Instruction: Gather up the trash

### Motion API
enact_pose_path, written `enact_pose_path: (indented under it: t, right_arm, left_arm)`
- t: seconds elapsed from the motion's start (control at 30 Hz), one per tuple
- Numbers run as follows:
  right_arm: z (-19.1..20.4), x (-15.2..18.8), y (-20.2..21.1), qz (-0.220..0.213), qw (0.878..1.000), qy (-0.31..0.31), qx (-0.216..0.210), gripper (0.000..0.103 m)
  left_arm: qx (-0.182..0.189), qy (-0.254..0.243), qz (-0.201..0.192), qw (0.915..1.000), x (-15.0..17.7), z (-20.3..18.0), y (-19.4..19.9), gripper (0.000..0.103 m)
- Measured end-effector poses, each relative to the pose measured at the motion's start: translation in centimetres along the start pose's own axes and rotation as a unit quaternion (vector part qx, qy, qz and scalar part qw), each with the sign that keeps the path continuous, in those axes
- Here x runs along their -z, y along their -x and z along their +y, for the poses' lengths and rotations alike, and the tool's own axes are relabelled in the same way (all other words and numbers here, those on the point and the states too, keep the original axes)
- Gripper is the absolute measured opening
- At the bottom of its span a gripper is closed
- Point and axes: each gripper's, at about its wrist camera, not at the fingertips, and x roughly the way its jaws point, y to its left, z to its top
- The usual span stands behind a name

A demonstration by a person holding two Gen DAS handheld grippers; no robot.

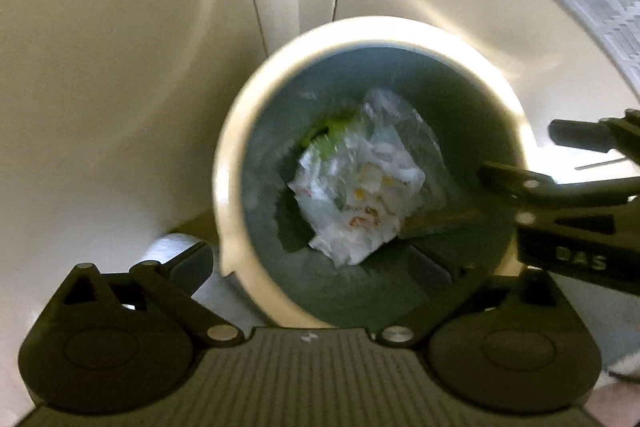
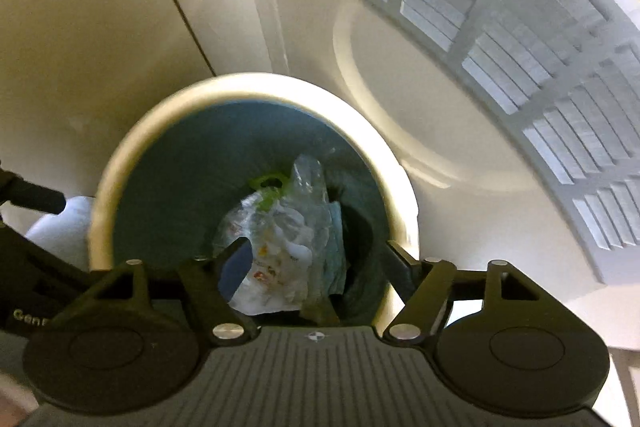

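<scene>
Left wrist view: one round bin with a cream rim stands on the floor. In it lie one crumpled wrapper and one green scrap. The left gripper gapes wide, empty. The right gripper reads "DAS".

Right wrist view: the same bin, wrapper inside. The right gripper stands apart, empty. One louvered door beyond. The left gripper reads "Gen".
</scene>
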Motion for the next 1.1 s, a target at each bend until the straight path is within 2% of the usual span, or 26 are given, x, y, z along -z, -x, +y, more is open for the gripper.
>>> enact_pose_path:
  t: [0.13,0.23,0.33,0.43,0.53,0.83,1.1]
  right_arm:
    - [0.5,1.6,5.1,-0.062,0.998,0.013,0.000,0.084]
    - [1.0,2.9,8.2,-0.104,0.994,0.029,0.009,0.087]
    - [1.2,4.1,9.6,-0.127,0.991,0.043,0.011,0.088]
    - [1.4,4.9,11.7,-0.144,0.988,0.061,0.012,0.088]
    - [1.9,5.7,13.2,-0.165,0.984,0.066,0.019,0.088]
    - [3.3,6.8,14.8,-0.188,0.978,0.082,0.036,0.088]
    - [3.9,6.8,15.0,-0.190,0.977,0.087,0.045,0.090]
  left_arm:
    - [-0.015,0.001,-0.062,0.9980,2.7,0.2,4.4,0.103]
    - [-0.022,0.002,-0.080,0.9966,4.9,0.2,6.1,0.103]
    - [-0.037,0.005,-0.097,0.9945,5.8,0.4,7.7,0.103]
    - [-0.052,0.023,-0.141,0.9884,6.3,0.7,9.9,0.103]
    - [-0.062,0.016,-0.181,0.9815,7.2,0.5,11.8,0.103]
    - [-0.065,0.000,-0.227,0.9716,8.9,0.1,14.8,0.103]
    - [-0.068,-0.008,-0.247,0.9666,9.4,-0.2,14.6,0.103]
